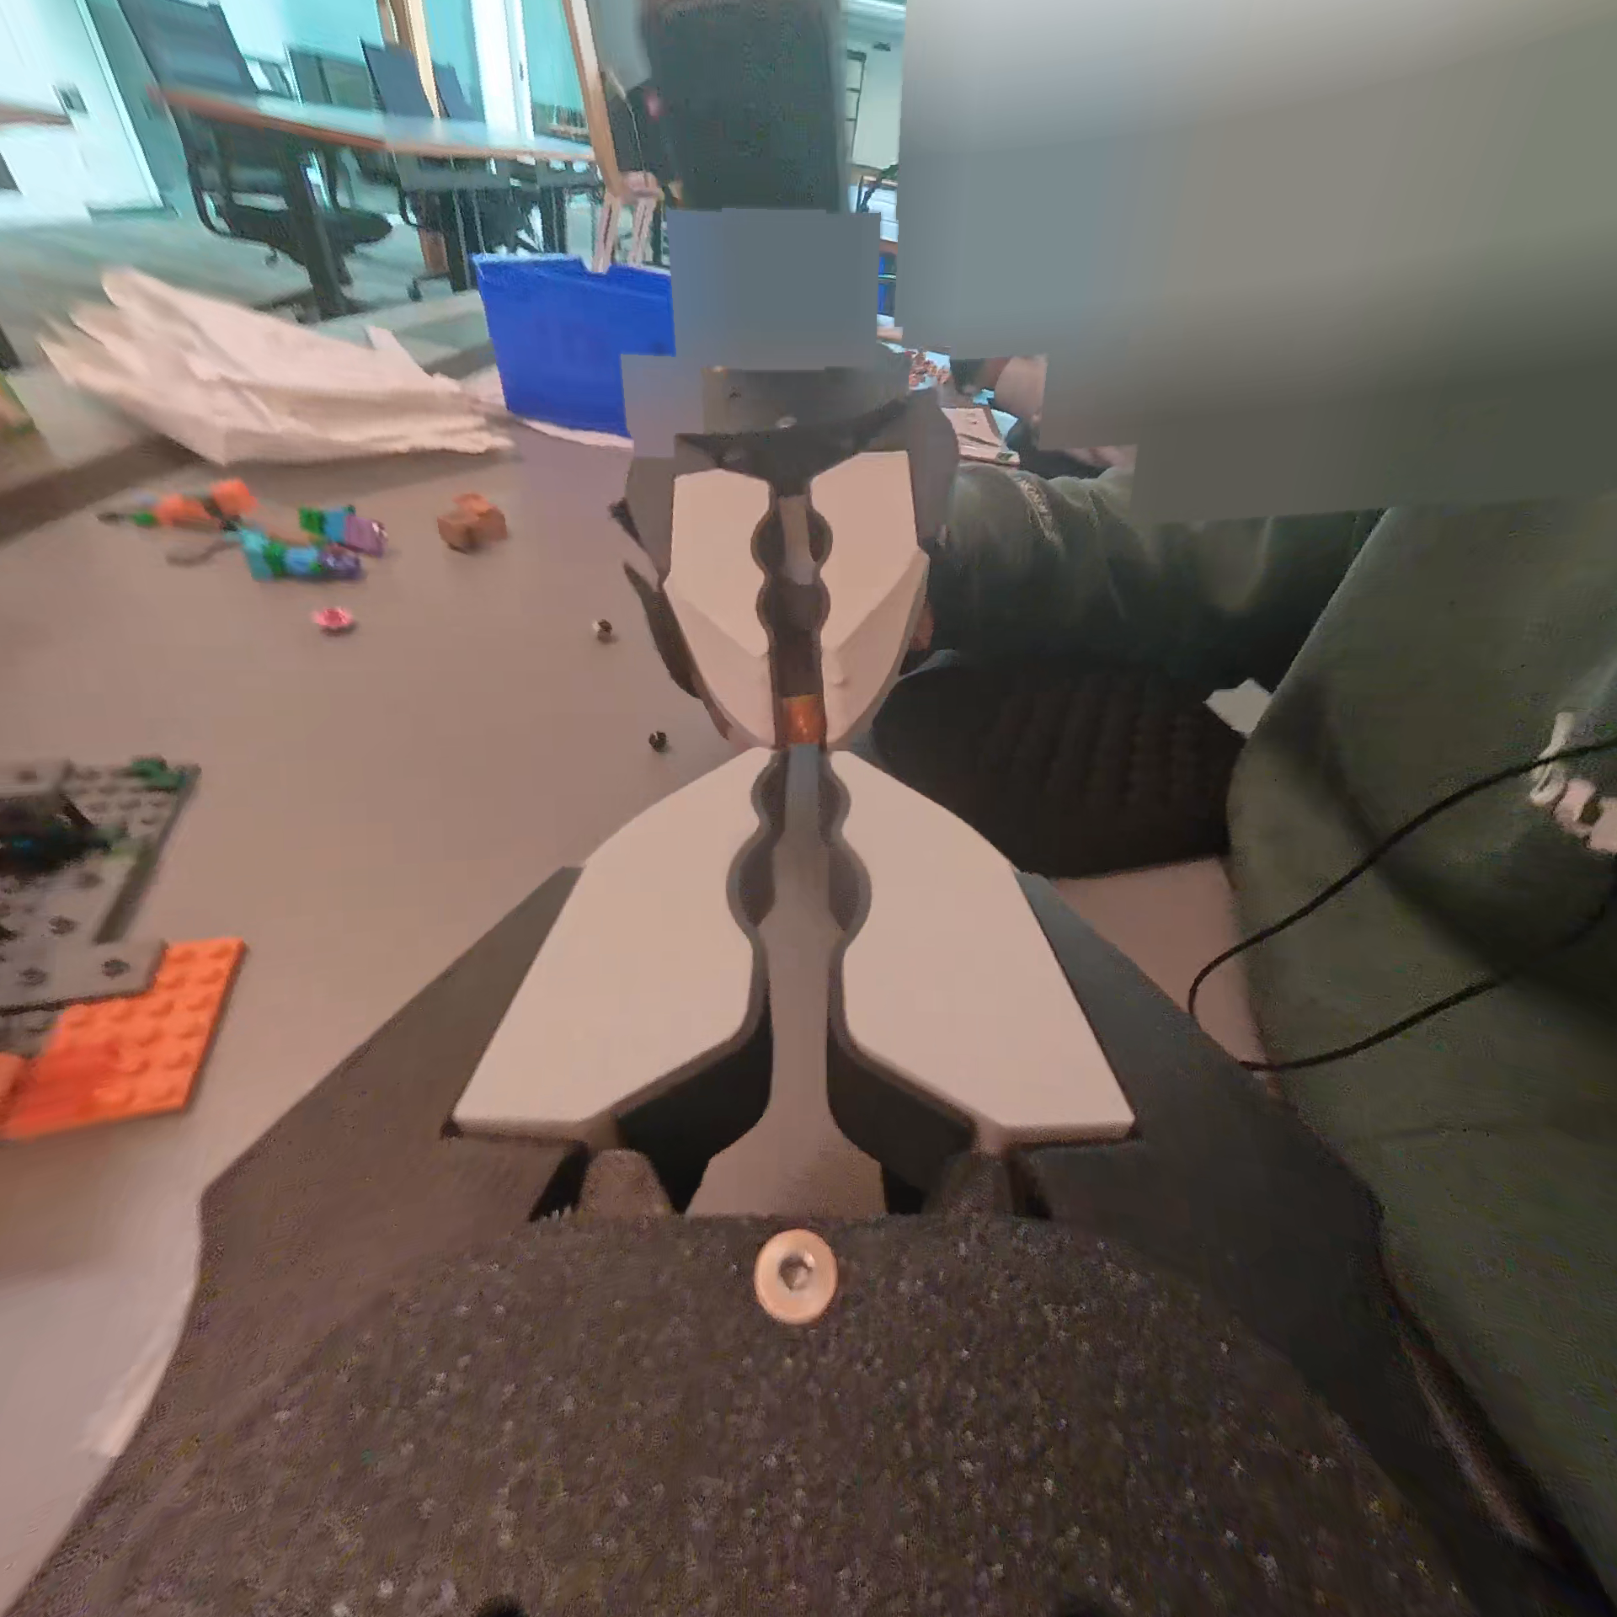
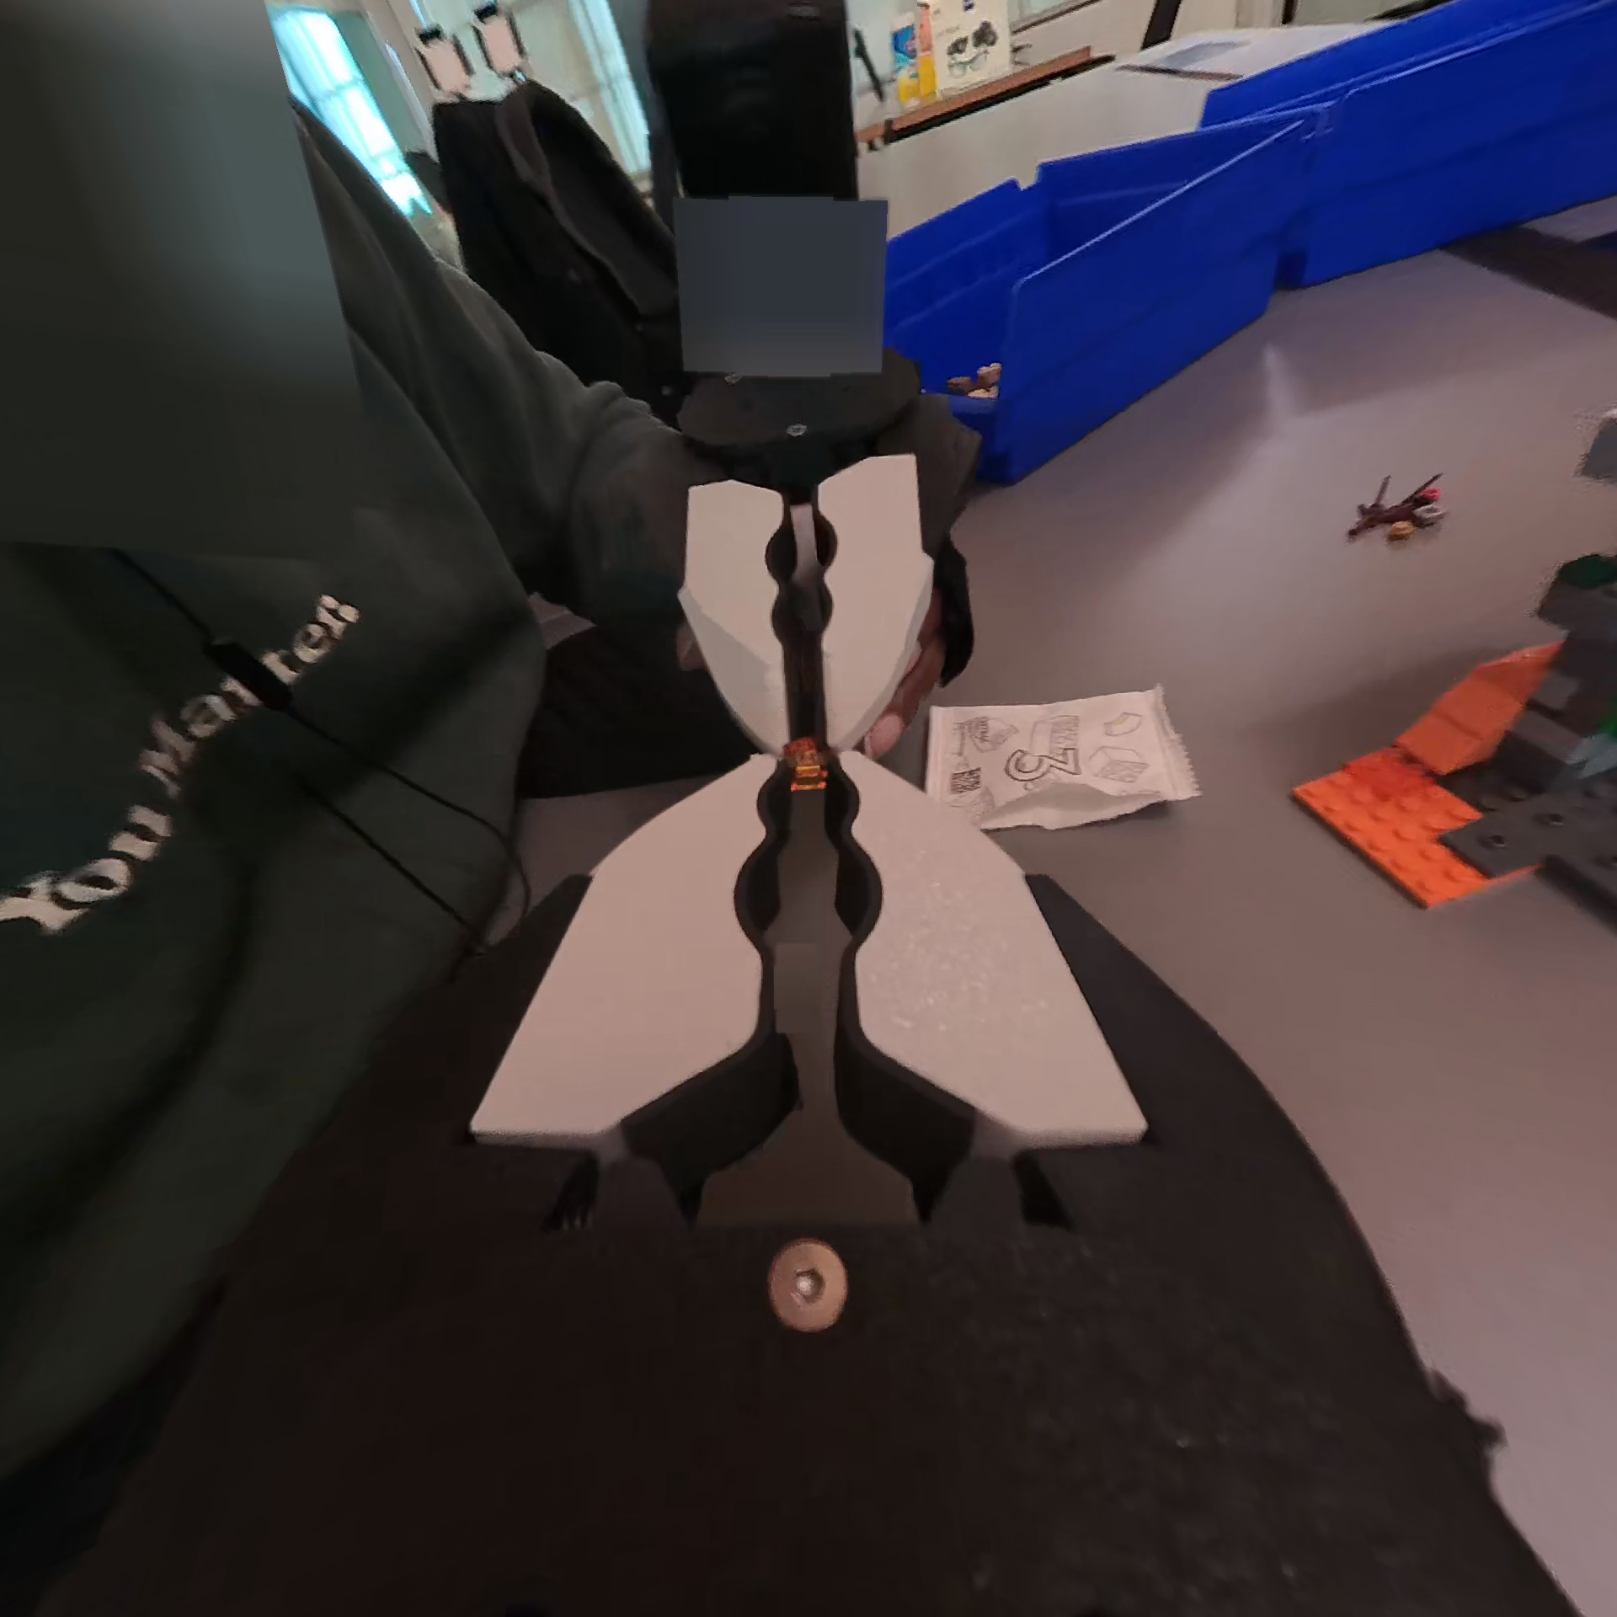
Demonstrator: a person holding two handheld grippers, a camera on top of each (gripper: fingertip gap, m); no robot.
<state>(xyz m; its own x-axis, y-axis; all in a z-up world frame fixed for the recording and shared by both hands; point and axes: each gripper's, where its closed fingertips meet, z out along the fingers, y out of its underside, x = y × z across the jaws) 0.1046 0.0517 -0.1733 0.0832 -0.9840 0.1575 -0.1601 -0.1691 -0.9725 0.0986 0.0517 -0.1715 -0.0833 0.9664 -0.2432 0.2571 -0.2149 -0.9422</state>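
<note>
Your left gripper (image 1: 801, 752) and right gripper (image 2: 807, 770) meet tip to tip above the grey table (image 1: 420, 787) | both clamp one small translucent orange brick piece (image 2: 807, 770) | partly built orange-and-grey brick model (image 2: 1487, 814) sits well apart.
</note>
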